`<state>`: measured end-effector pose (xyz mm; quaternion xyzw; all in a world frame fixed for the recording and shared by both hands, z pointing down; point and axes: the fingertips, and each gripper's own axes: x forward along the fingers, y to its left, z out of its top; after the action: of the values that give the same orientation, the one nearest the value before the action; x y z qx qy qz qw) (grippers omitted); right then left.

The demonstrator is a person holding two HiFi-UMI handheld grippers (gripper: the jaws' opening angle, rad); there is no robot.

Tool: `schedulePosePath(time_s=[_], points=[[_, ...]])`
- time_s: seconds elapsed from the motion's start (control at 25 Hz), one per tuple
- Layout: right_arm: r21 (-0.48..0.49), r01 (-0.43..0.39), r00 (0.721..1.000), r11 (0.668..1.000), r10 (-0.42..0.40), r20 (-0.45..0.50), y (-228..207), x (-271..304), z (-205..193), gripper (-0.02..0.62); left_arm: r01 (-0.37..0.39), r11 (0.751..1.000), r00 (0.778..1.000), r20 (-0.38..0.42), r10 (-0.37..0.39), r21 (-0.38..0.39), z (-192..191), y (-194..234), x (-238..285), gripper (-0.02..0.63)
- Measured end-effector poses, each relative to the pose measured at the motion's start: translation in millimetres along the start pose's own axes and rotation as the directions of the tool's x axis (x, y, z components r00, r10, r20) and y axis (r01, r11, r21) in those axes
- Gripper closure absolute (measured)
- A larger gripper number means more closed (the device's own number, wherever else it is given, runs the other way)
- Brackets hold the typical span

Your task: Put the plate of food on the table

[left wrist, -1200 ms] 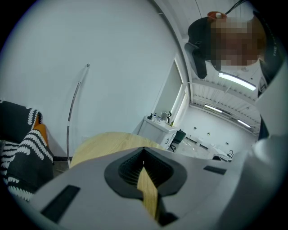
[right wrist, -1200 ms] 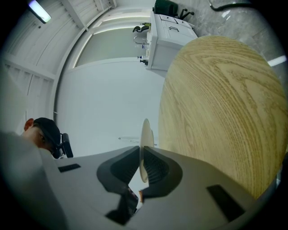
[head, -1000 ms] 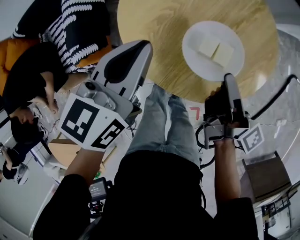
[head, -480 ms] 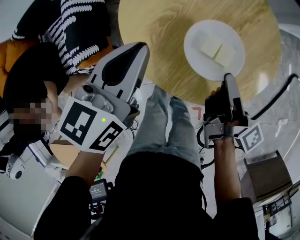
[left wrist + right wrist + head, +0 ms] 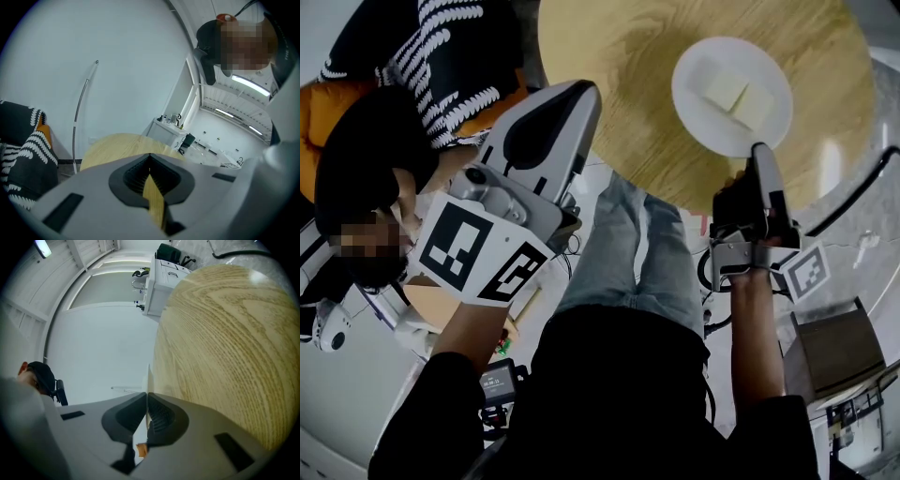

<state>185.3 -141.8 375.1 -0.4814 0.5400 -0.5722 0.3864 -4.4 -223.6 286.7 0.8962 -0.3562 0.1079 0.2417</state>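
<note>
A white plate (image 5: 731, 127) with two pale slices of food (image 5: 737, 97) lies on the round wooden table (image 5: 619, 66), toward its near right side. My right gripper (image 5: 760, 150) is shut on the plate's near rim. In the right gripper view the plate (image 5: 149, 376) shows edge-on as a thin white line running out from between the closed jaws of the right gripper (image 5: 146, 397), with the table (image 5: 225, 338) beside it. My left gripper (image 5: 587, 92) is held up at the table's near left edge. Its jaws meet with nothing in them, and the left gripper (image 5: 150, 158) points over the table (image 5: 117, 145).
A person in black (image 5: 370, 159) sits at the left by an orange seat (image 5: 319, 112) with a black-and-white striped cushion (image 5: 441, 47). Cables (image 5: 853, 197) trail across the floor at right. A brown box (image 5: 834, 352) stands at lower right. White cabinets (image 5: 161, 282) stand beyond the table.
Hardly anything differs: the plate and my right gripper have edged slightly up and right in the head view, the grip on the rim unchanged. The left gripper stays raised.
</note>
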Motion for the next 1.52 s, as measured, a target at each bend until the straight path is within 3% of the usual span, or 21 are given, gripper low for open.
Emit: schedulePosePath(time_s=[0.6, 0.88, 1.52], points=[[0.006, 0.044, 0.999, 0.999, -0.044, 0.018, 0.5, 6.2, -0.2, 0.577, 0.021, 0.999, 0.999, -0.039, -0.022, -0.034, 2.0, 3.2, 4.9, 0.600], [0.027, 0.100, 0.995, 0.995, -0.101, 0.023, -69.0, 29.6, 28.6, 0.577, 0.024, 0.998, 0.996, -0.082, -0.028, -0.057, -42.6, 27.1, 68.6, 0.600], [0.009, 0.182, 0.983, 0.983, -0.182, 0.033, -85.3, 36.7, 29.1, 0.580, 0.050, 0.994, 0.991, -0.116, -0.061, -0.098, -55.8, 39.6, 85.8, 0.600]])
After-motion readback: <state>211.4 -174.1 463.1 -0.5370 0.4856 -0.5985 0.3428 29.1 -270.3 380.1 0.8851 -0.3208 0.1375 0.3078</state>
